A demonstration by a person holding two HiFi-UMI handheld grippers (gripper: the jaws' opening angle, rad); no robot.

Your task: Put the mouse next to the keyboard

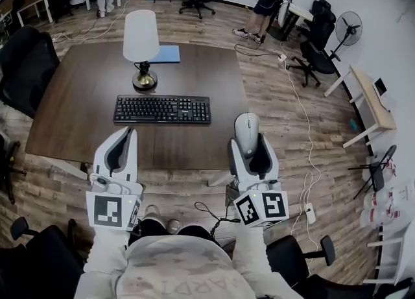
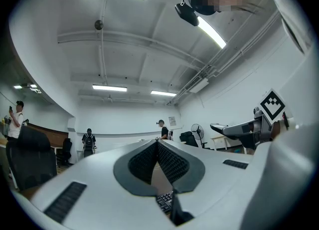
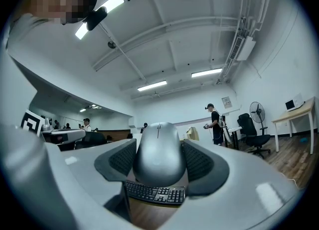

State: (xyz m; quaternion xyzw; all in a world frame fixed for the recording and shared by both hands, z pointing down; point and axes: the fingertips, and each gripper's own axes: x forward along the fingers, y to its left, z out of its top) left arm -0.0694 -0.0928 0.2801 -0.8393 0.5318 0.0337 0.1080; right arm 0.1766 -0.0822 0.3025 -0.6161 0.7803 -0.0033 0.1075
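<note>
The mouse [image 1: 247,133] is pinched between the right tongs [image 1: 249,141], clamped on both flanks by the dark pads. In the right gripper view it's seen filling the gap between the jaws, with the rounded body bulging up above them. About half of it is left sticking out past the tips toward 12 o'clock.

It's held just off the surface [image 1: 78,96], near the front right corner, at roughly 4 o'clock from the keyboard [image 1: 163,109] and apart from it. Whether it's over the wood or just past the edge can't be told.

Count, for what it's worth: one mouse, one keyboard, one lamp [image 1: 141,48], one flat blue thing [image 1: 165,54] behind the lamp at the far edge, and two tongs.

The mouse's long axis is lined up 12 to 6 in the head view, along the tongs. The wheel end is pointed away from the person, toward 12; the wheel slit is seen at the far top in the right gripper view. The keyboard is laid crosswise, 9 to 3.

The left tongs [image 1: 129,130] are pressed together with nothing gripped, the ribbed pads meeting at the tips. They're parked at about 7 o'clock from the keyboard, over the near edge of the surface.
</note>
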